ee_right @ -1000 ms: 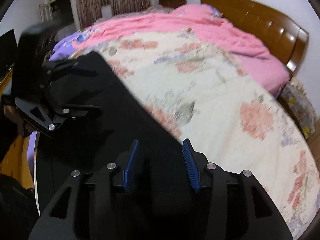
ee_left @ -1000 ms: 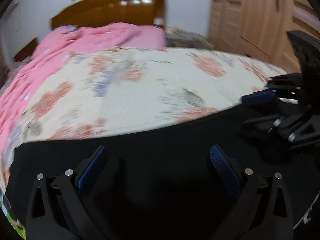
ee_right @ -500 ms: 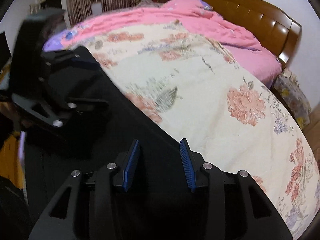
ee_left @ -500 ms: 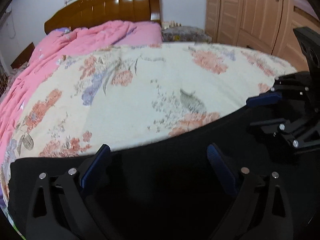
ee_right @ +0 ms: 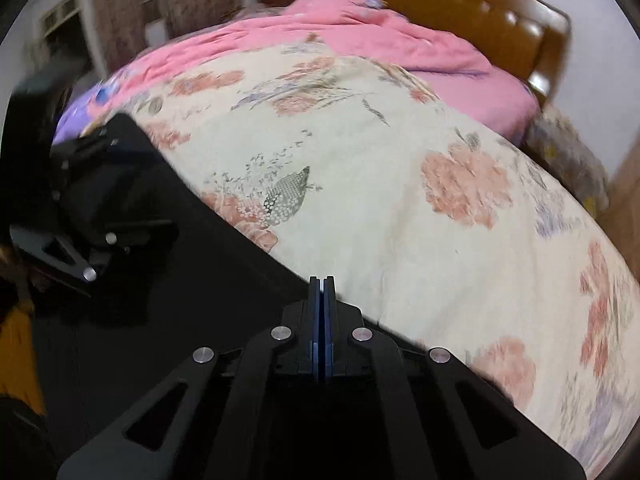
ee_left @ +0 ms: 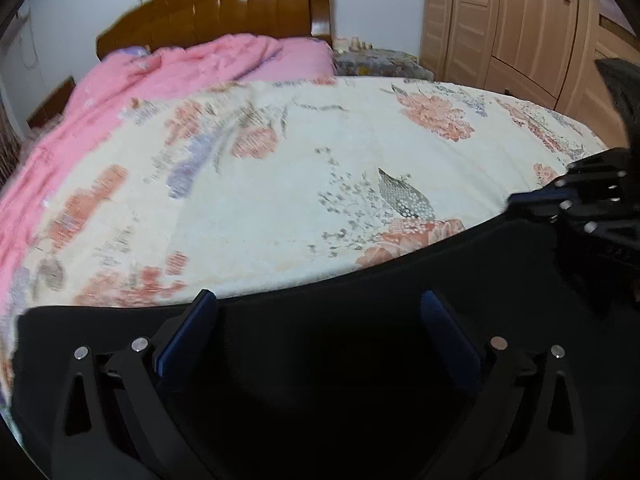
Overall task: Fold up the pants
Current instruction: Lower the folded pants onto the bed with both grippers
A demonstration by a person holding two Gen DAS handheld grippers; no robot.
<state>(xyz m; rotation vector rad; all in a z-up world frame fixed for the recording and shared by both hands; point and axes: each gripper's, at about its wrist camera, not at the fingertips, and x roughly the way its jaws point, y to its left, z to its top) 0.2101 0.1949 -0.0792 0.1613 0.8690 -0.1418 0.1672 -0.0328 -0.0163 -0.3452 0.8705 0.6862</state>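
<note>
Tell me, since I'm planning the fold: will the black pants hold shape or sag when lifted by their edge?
The black pants will probably sag: they lie flat, following the floral bedspread. They look thin and likely light. With only the right gripper closed at that edge, the unheld side would likely droop.

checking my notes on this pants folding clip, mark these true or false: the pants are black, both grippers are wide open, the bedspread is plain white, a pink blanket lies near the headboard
The pants are black: true.
Both grippers are wide open: false. The left gripper is open, but the right gripper is shut at the pants' edge.
The bedspread is plain white: false. It is cream with pink and purple flowers.
A pink blanket lies near the headboard: true.
</note>
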